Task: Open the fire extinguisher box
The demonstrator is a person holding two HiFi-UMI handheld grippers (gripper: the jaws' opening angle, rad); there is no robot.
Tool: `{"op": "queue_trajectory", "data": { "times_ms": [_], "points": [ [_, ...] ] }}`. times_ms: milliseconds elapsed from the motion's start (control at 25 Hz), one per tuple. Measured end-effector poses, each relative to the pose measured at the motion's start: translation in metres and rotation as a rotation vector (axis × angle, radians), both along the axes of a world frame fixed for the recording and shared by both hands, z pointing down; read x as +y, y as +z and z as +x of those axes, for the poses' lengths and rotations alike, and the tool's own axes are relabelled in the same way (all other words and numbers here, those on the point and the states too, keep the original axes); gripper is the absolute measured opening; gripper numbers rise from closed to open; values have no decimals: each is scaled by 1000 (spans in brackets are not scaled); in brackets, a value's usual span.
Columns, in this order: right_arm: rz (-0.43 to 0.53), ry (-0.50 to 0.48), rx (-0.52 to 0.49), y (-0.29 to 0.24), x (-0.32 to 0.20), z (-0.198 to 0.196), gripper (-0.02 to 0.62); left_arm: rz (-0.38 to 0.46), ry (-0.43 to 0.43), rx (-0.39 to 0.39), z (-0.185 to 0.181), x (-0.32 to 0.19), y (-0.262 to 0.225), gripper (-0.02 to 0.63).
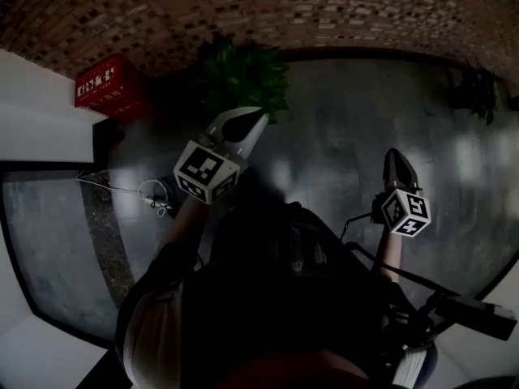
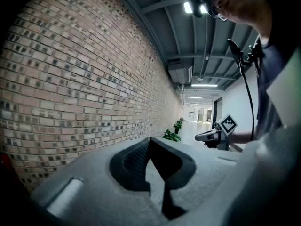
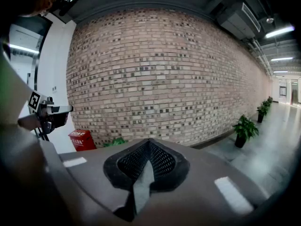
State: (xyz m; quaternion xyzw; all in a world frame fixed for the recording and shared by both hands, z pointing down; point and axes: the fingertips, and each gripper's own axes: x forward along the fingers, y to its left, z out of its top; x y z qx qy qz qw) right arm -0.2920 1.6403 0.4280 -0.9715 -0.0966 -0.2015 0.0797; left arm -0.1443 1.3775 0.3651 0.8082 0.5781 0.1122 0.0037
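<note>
**Approach stage, box untouched.** The fire extinguisher box (image 1: 109, 86), a red case with white lettering, stands on the floor against the brick wall (image 1: 324, 10), at the corner where that wall meets a white wall (image 1: 36, 112). In the right gripper view it (image 3: 82, 139) shows low and far off, and no door or lid appears swung out (its latch is too small to make out). By this reading nothing of the task is done: the approach, the grip on the door and the opening all remain.

A potted plant (image 1: 243, 75) stands just beside the box on its right, which narrows the room on that side. The white wall closes off the other side, so the front face looks like the free way in. A thin cable (image 1: 122, 189) lies on the grey floor (image 1: 340, 136) near the white wall, between the person and the box, and could catch a foot.

The left gripper (image 1: 258, 118) is raised well apart from the box, its jaws pressed together on nothing. The right gripper (image 1: 395, 154) hangs farther right over bare floor, likewise closed and empty. A second plant (image 1: 478, 87) stands well away at the right.
</note>
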Motion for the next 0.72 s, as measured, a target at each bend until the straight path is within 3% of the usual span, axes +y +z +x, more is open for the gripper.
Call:
{"op": "queue_trajectory", "data": {
  "times_ms": [120, 360, 720],
  "points": [
    [35, -39, 30, -7, -20, 34, 2, -15, -35, -5, 19, -22, 6, 2],
    [-35, -147, 32, -12, -75, 98, 2, -38, -102, -17, 59, -78, 15, 2],
    [-57, -297, 27, -12, -162, 180, 2, -79, -215, -11, 102, -168, 15, 2]
  ]
}}
